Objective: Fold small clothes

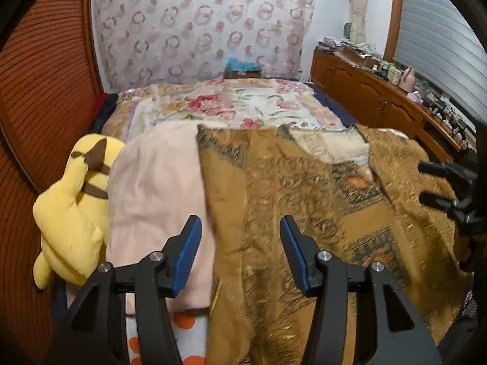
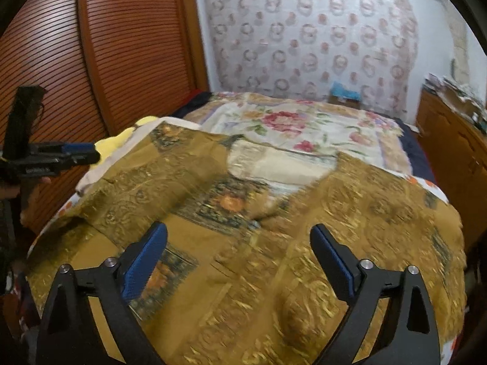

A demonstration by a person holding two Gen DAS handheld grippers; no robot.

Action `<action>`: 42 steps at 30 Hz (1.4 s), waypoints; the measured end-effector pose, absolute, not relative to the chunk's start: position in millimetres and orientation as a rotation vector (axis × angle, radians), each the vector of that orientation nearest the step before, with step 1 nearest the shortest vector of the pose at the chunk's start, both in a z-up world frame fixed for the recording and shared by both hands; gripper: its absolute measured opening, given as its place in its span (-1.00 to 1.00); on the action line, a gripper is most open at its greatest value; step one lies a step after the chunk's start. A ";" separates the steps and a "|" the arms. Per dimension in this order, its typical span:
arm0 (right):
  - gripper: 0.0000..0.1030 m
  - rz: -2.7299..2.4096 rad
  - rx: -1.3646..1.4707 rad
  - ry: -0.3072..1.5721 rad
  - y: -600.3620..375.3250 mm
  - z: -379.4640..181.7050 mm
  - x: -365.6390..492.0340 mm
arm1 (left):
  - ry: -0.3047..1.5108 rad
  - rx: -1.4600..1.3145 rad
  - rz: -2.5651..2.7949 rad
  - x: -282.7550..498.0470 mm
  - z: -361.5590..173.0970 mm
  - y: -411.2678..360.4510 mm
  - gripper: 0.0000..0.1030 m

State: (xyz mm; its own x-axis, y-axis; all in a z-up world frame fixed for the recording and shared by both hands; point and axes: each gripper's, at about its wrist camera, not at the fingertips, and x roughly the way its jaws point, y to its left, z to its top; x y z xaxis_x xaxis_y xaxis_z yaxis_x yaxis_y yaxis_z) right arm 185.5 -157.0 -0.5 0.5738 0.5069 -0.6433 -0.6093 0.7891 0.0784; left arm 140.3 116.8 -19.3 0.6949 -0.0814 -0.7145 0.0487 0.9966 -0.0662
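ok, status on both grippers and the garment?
Left gripper open, empty. Right gripper open, empty. Gold patterned garment spread on bed. Yellow plush toy beside it.

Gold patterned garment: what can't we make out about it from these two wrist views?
- Gold patterned garment: near hem cut off by the bottom edge in both views, behind the gripper frames.
- Its weave detail: motion-blurred.
- Pink cloth: right part hidden under the garment, left wrist view.
- Yellow plush toy: mostly hidden behind the garment in the right wrist view.

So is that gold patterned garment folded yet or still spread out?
Mostly spread: the gold patterned garment lies open across the bed, its pale lining showing at the neck; no neat fold shows.
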 end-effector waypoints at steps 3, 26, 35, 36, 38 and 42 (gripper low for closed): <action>0.72 0.710 -0.177 0.707 -134.8 -0.7 194.2 | 0.823 -0.039 -0.060 139.4 -33.0 118.6 0.02; 0.47 0.358 -0.159 0.718 -297.0 -1.4 214.8 | 0.825 0.060 -0.274 158.0 -47.9 12.9 0.18; 0.20 0.220 -0.115 0.798 -387.2 -17.8 231.4 | 0.878 0.091 -0.305 164.5 -60.9 -11.2 0.18; 0.14 0.217 -0.100 0.816 -396.0 -21.3 232.3 | 0.883 0.091 -0.304 164.1 -63.2 -12.2 0.18; 0.04 0.214 -0.075 0.840 -406.9 -25.9 233.7 | 0.876 0.099 -0.299 163.3 -65.0 -14.3 0.19; -0.16 0.220 -0.030 0.879 -426.8 -34.1 233.7 | 0.875 0.111 -0.298 163.4 -66.0 -19.3 0.29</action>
